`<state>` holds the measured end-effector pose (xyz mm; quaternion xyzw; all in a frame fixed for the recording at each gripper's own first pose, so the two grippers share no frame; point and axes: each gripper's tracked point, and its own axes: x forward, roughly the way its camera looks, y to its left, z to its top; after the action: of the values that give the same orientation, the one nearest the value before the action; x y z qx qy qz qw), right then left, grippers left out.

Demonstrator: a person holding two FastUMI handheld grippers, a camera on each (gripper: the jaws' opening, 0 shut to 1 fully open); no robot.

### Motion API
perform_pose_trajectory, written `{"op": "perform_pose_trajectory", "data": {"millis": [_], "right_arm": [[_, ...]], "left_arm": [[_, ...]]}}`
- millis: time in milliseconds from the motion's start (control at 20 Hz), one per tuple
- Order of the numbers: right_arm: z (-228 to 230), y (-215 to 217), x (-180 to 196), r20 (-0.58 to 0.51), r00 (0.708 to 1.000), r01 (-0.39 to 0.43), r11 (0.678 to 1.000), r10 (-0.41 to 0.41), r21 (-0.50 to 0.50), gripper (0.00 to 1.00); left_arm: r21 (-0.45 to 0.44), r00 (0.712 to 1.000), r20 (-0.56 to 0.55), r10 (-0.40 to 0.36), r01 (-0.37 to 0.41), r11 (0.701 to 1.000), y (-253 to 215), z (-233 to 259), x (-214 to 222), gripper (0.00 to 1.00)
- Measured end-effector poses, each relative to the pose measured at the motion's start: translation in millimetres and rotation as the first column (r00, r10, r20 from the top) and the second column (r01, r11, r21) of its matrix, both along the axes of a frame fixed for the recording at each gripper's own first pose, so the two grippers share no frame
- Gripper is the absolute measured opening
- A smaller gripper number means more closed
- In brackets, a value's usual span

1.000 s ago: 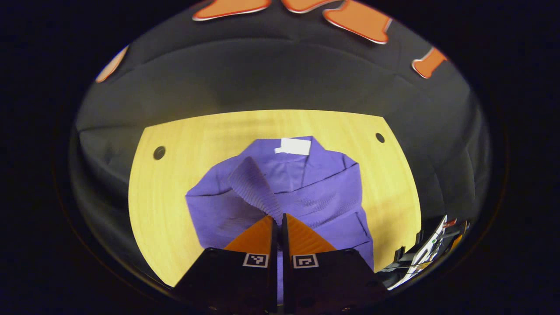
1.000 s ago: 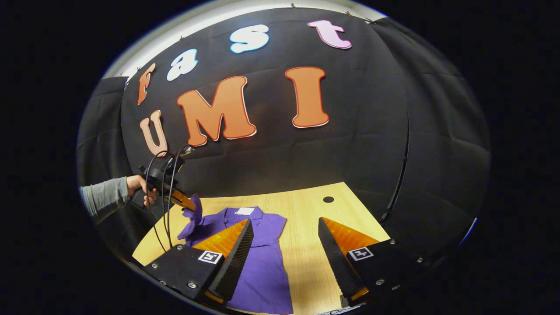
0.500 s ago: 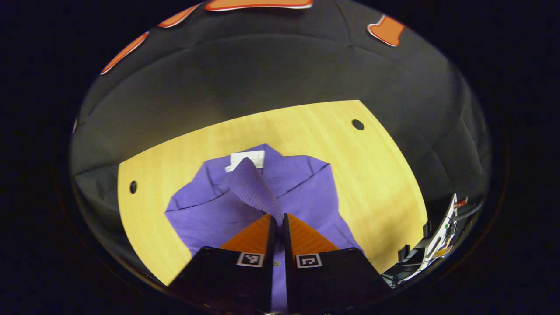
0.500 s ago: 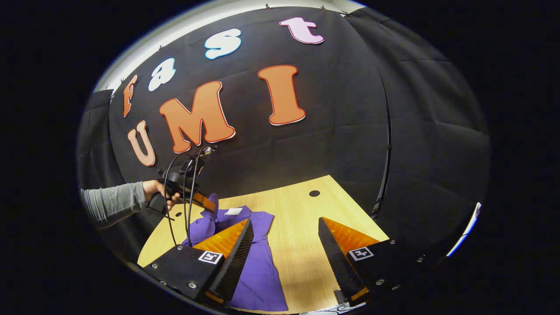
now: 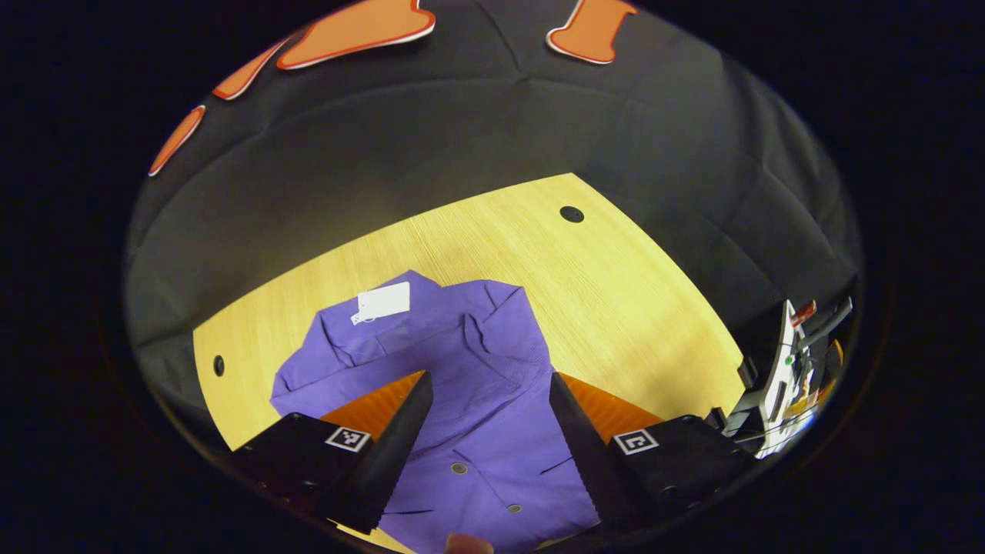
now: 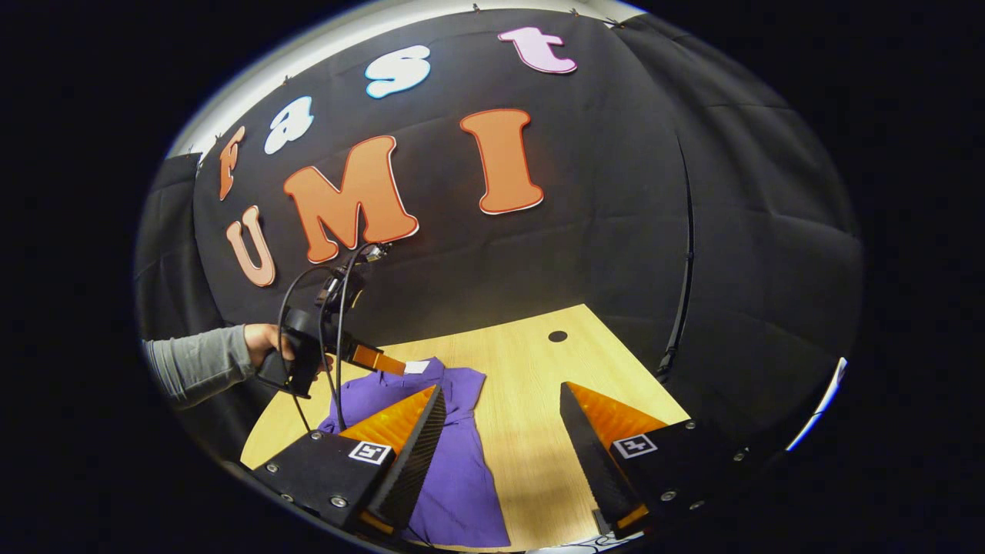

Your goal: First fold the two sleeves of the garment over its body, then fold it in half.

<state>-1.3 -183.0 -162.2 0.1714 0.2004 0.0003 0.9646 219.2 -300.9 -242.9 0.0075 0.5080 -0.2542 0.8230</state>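
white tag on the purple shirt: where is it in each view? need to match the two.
Left gripper view: the white tag sits left of centre, at the purple shirt's far end.
Right gripper view: the tag is lower left of centre, beside the left gripper.
Shared landmark: the round hole in the wooden table.

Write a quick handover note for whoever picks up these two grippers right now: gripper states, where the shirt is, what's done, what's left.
Left gripper: open, empty, above the purple shirt.
Right gripper: open, empty, over the shirt's edge and the bare table.
Shirt: flat on the table, white tag at the collar at the far end.
Done: a sleeve looks folded over the body.
Left: check the other sleeve, then fold the shirt in half.
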Motion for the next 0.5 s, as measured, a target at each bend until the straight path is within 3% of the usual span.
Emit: {"op": "perform_pose_trajectory", "data": {"millis": [250, 500], "right_arm": [[9, 25, 17, 0.035, 0.999, -0.033, 0.999, 0.035, -0.036, 0.89], [24, 51, 34, 0.089, 0.993, -0.06, 0.991, 0.071, -0.118, 0.89]], "left_arm": [[-0.037, 0.98, 0.173, 0.094, -0.089, 0.995, 40, 41, -19, 0.99], [-0.069, 0.917, 0.329, 0.225, -0.214, 0.974, 89, 78, -47, 0.99]]}}
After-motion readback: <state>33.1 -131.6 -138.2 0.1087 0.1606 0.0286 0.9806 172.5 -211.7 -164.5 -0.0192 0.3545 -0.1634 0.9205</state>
